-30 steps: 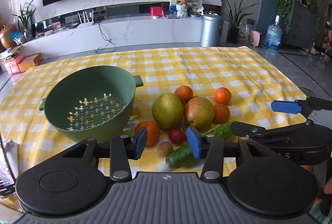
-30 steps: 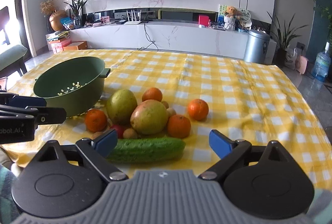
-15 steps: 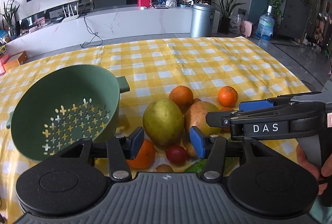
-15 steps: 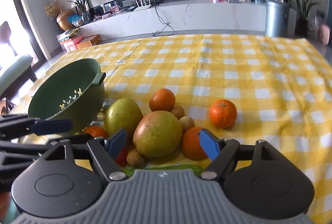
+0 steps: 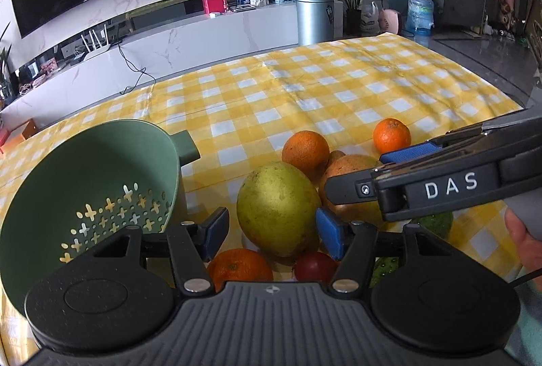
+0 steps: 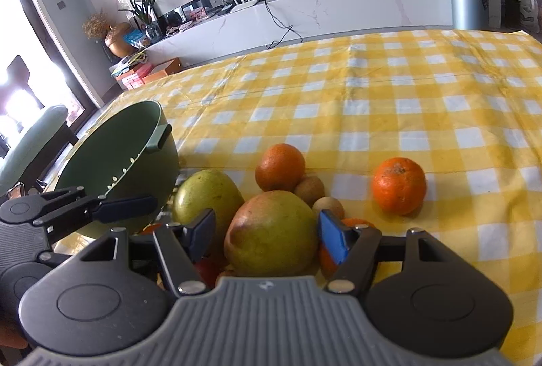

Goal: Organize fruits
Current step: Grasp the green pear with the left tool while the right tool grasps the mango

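Note:
A pile of fruit lies on the yellow checked cloth beside a green colander [image 5: 91, 196], which also shows in the right wrist view [image 6: 118, 159]. My left gripper [image 5: 272, 232] is open, its pads on either side of a yellow-green pear [image 5: 277, 208], whether touching I cannot tell. My right gripper [image 6: 267, 232] is open around a reddish-green mango [image 6: 272, 242]. Oranges [image 5: 305, 150], [image 5: 391, 135], [image 6: 398, 184], [image 5: 242, 266], a small red fruit [image 5: 315, 264] and brown kiwis [image 6: 310, 189] lie around them. A cucumber [image 5: 435, 222] is mostly hidden.
The right gripper's body [image 5: 440, 186] crosses the left wrist view at the right. The left gripper's finger [image 6: 101, 206] shows at the left of the right wrist view. The cloth [image 6: 406, 101] stretches far behind the fruit. A TV unit and a metal bin [image 5: 313, 17] stand beyond the table.
Both grippers have moved forward into the fruit pile. The left one now flanks the pear, the right one the mango, and the cucumber has slipped under the right gripper.

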### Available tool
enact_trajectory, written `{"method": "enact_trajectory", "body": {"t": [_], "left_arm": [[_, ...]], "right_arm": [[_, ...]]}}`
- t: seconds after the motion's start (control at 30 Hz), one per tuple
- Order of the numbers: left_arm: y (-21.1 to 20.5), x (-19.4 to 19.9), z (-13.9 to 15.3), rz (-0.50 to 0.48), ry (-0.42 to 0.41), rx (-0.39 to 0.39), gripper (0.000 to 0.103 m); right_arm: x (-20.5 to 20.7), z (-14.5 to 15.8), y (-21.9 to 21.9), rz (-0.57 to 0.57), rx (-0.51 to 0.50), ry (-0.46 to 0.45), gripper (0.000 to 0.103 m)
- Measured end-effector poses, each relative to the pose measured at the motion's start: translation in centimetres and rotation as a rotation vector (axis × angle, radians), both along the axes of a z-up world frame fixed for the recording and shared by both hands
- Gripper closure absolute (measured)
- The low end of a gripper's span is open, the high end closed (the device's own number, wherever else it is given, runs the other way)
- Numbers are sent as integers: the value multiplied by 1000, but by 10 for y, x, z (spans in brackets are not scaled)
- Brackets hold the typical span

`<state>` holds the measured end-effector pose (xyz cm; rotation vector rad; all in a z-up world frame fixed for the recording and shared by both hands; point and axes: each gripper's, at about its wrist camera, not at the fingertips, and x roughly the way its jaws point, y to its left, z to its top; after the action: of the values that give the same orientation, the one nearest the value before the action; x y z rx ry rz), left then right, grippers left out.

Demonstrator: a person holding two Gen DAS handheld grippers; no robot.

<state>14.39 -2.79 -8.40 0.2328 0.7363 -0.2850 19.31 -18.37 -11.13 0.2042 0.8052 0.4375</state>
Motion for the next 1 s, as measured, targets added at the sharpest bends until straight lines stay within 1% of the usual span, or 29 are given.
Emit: {"method": "enact_trajectory", "body": {"t": [0.07,0.13,0.2,0.27,0.33,0.37,0.5,0.6,0.77,0.83,0.97,1.0], "left_arm": [[0,3,-1,-17,-4,0,30],[-2,4,-3,-33,-25,22,27],[-2,6,-4,-51,-39,20,27],[-3,7,-5,-65,-50,23,27],[-6,6,-7,-84,-57,42,27],[-8,5,-8,-89,-65,54,27],[-9,6,-9,-101,-64,54,26],[-13,6,-12,-109,-70,73,24],[-13,9,-12,-99,-75,68,22],[-12,9,-12,-102,-78,65,23],[-10,10,-11,-116,-61,30,35],[-10,10,-11,-119,-58,26,37]], "right_arm": [[-1,0,3,5,-17,-9,36],[-1,-1,2,0,-26,-17,37],[0,-2,0,-12,-11,-15,38],[2,-3,-3,-22,0,-7,40],[1,-3,-2,-22,-23,-11,46],[0,-2,-2,-18,-28,-14,46],[-2,-2,-5,-29,-24,-17,47],[-2,-1,-11,-53,-4,-17,51],[-1,-1,-13,-63,5,-14,51],[-1,-1,-14,-67,16,-9,51],[1,-3,-18,-79,48,6,51],[1,-3,-20,-81,54,9,51]]}}
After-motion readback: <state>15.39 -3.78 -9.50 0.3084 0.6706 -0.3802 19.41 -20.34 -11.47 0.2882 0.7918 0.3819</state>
